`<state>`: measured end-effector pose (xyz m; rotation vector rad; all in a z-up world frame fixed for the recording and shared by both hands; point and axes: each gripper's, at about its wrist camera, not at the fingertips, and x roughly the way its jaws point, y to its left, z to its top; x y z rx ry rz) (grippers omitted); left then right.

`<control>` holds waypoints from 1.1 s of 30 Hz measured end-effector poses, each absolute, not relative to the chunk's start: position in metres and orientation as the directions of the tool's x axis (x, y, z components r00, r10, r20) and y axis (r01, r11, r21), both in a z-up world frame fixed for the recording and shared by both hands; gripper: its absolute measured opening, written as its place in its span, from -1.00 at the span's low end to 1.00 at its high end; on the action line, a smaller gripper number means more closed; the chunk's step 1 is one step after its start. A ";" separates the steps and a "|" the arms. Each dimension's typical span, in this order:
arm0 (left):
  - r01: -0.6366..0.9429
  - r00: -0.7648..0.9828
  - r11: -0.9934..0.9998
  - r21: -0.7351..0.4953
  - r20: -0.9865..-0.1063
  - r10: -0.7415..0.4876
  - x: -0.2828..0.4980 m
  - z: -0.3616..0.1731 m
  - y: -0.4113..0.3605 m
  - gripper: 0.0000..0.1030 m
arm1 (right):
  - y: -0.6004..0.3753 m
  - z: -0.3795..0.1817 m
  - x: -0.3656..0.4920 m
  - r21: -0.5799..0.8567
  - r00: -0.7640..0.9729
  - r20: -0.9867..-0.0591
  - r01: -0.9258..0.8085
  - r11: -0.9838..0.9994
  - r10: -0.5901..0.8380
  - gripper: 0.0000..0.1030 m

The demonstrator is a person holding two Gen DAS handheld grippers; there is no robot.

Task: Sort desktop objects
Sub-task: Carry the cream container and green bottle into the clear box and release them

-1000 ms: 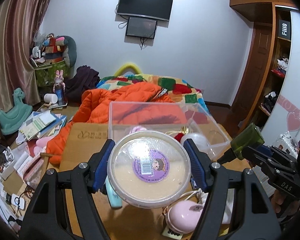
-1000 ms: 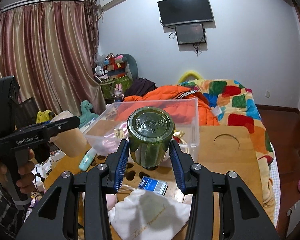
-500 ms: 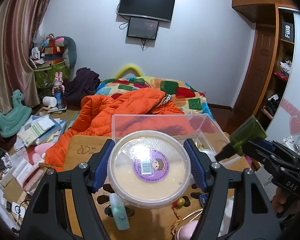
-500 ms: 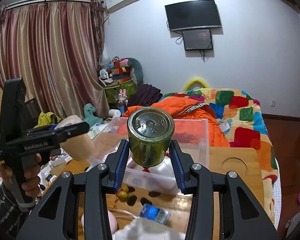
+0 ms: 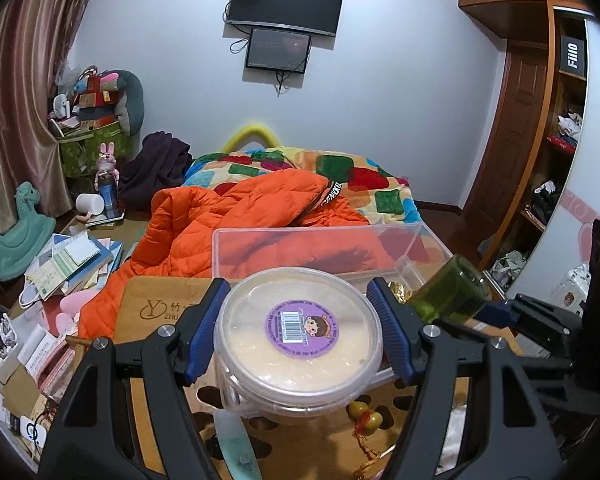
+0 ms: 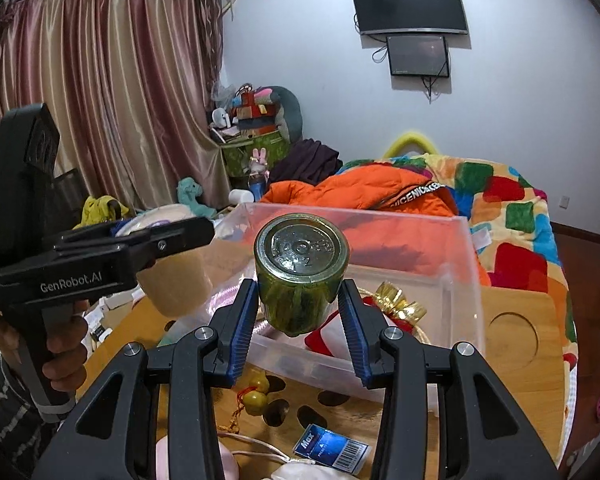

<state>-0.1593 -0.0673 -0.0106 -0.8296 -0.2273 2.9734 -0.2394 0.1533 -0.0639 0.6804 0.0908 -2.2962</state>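
My left gripper [image 5: 298, 336] is shut on a round clear tub [image 5: 298, 338] of beige stuff with a purple label, held above the wooden desk [image 5: 152, 304] in front of the clear plastic bin [image 5: 320, 248]. My right gripper [image 6: 300, 316] is shut on a green glass jar [image 6: 302, 272], its base towards the camera, at the bin's near wall [image 6: 364, 276]. The jar also shows in the left wrist view [image 5: 452, 294], to the right of the tub. The left gripper and tub show in the right wrist view [image 6: 172, 276], left of the jar.
On the desk lie olive gourd charms [image 6: 256, 394], a blue Max box [image 6: 332, 446], a white cloth pouch [image 6: 300, 470], a pink case [image 6: 220, 460] and a pale green tube [image 5: 236, 444]. The bin holds a gold bow [image 6: 398, 300] and pink items. An orange jacket [image 5: 228, 224] lies behind.
Both grippers have come closer to the bin with their objects still gripped. The jar now hangs at the bin's near edge, and the tub sits just before it.
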 end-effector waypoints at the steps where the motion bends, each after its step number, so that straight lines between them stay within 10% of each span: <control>1: -0.006 -0.855 -0.988 -0.153 -0.512 0.084 -0.159 -0.010 -0.067 0.35 | 0.152 -0.066 -0.240 0.129 -0.592 -0.503 0.669 -0.732 -0.630 -0.26; 33: 0.014 -0.796 -0.994 -0.106 -0.603 0.053 -0.201 -0.039 -0.053 0.36 | 0.138 -0.088 -0.241 0.108 -0.562 -0.565 0.676 -0.729 -0.604 -0.26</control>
